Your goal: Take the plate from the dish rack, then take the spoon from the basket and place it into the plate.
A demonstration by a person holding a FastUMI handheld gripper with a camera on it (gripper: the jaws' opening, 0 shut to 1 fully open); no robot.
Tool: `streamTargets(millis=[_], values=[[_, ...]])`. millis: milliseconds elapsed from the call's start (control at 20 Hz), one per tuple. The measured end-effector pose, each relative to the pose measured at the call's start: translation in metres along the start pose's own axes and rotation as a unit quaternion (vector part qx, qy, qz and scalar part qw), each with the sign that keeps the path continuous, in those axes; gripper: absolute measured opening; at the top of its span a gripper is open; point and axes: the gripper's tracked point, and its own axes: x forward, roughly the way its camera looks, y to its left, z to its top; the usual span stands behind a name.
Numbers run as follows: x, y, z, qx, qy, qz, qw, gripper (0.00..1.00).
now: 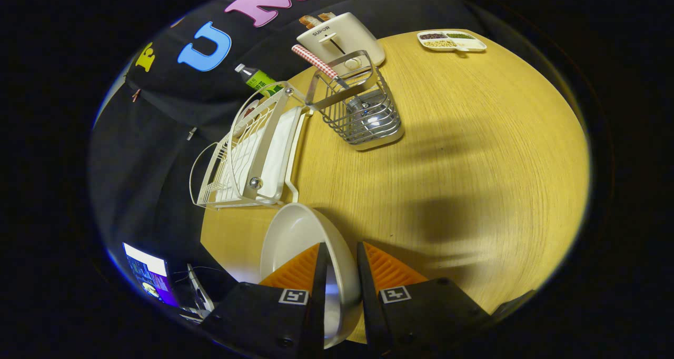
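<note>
Fingers of the gripper are clamped on the rim of the round white ceramic plate, carried clear of the white wire dish rack at 11 o'clock. Step 1 is judged nearly done; setting down is called for next. Farther, at 12 o'clock, the red-checked-handled spoon stands in the steel wire basket.

The hand-held gripper is clamping the rim of a white plate, one finger on each face, and the plate is standing on edge above the wooden counter. Beyond the fingers a white dish rack is sitting near the counter's edge. Just beside it a wire basket is holding a spoon with a red-checked handle. Farther off, a toaster, a green bottle and a divided tray are resting.
</note>
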Motion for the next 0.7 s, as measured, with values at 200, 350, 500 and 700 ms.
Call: streamTargets(millis=[200, 350, 500, 700], values=[[-0.006, -0.006, 0.013, -0.006, -0.027, -0.015, 1.000, 0.57], [-0.018, 0.000, 0.036, -0.045, -0.070, -0.023, 0.996, 0.78], [-0.036, 0.014, 0.071, -0.107, -0.130, -0.038, 0.985, 0.98], [-0.057, 0.044, 0.119, -0.173, -0.202, -0.043, 0.963, 0.98]])
